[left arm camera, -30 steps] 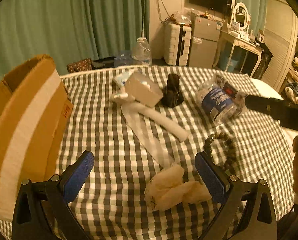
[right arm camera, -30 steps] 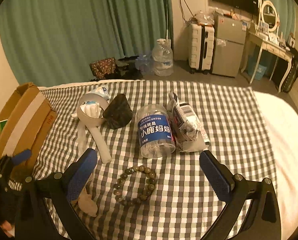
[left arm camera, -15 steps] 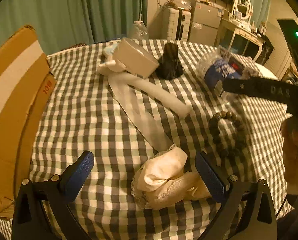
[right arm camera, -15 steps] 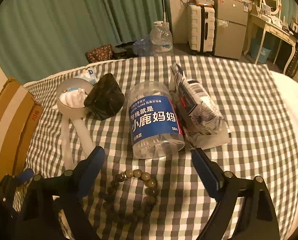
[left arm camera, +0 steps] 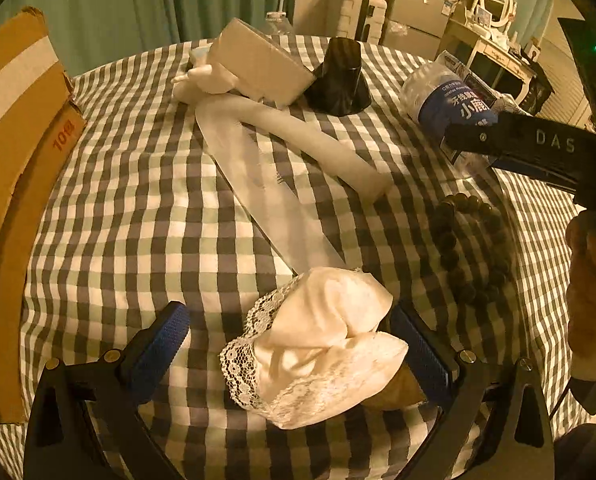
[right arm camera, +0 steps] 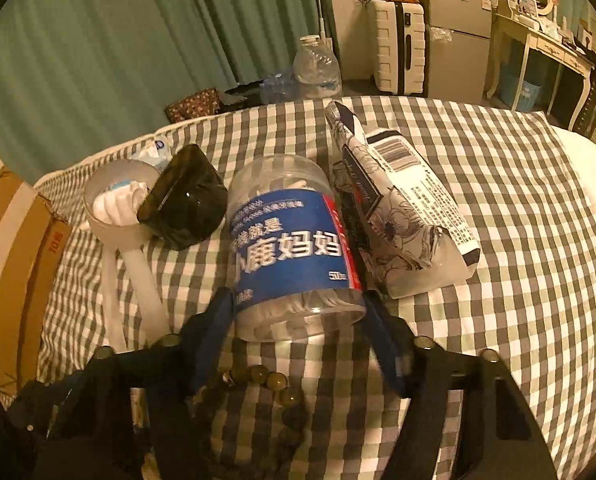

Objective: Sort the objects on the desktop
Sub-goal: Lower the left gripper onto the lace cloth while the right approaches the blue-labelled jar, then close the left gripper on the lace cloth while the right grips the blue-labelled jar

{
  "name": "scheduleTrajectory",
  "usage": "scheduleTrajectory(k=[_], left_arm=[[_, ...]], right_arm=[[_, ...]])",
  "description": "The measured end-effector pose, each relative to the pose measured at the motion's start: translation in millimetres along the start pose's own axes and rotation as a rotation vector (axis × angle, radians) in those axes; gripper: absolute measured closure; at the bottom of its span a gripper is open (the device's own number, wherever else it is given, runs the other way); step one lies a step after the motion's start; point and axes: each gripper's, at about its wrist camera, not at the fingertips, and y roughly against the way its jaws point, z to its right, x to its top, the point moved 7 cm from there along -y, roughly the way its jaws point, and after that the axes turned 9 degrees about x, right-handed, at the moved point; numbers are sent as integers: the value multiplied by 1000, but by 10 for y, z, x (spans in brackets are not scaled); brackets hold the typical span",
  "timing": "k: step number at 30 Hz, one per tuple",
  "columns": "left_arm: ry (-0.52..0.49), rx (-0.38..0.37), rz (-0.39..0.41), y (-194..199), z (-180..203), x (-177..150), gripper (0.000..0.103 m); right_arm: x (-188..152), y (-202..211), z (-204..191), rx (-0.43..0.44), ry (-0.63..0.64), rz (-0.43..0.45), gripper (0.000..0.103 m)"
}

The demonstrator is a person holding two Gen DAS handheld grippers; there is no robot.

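Observation:
A cream cloth with a lace edge lies crumpled on the checked tablecloth. My left gripper stands open low over it, one finger on each side; the left pad is clear of the fabric. A clear plastic jar with a blue label lies on its side. My right gripper straddles the jar's near end and its jaws are closing, the pads close beside the jar walls. A dark bead bracelet lies under that gripper.
A cardboard box stands at the left edge. Farther back are a black holder, a white box, a long white strip and a floral tissue pack. The right gripper's body and a hand fill the right side.
Both grippers have come down toward the table. The cloth now sits between the left fingers. The right jaws have narrowed around the near end of the jar.

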Motion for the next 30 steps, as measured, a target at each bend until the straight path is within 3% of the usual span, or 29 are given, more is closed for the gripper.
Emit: scheduleTrajectory(k=[3, 5, 6, 8, 15, 30], left_arm=[[-12, -15, -14, 23, 11, -6, 18], [-8, -9, -7, 58, -14, 8, 42], [-5, -10, -9, 70, -31, 13, 47], [10, -20, -9, 101, -72, 26, 65], [6, -39, 9, 234, -92, 45, 72], [28, -2, 93, 552, -210, 214, 75]], right_arm=[[-17, 17, -28, -3, 16, -4, 39], [-39, 29, -57, 0, 24, -9, 39], [-53, 39, -73, 4, 24, -11, 39], [-77, 59, -85, 5, 28, -16, 39], [-173, 207, -211, 3, 40, -6, 40], [-260, 593, -321, -18, 35, 31, 41]])
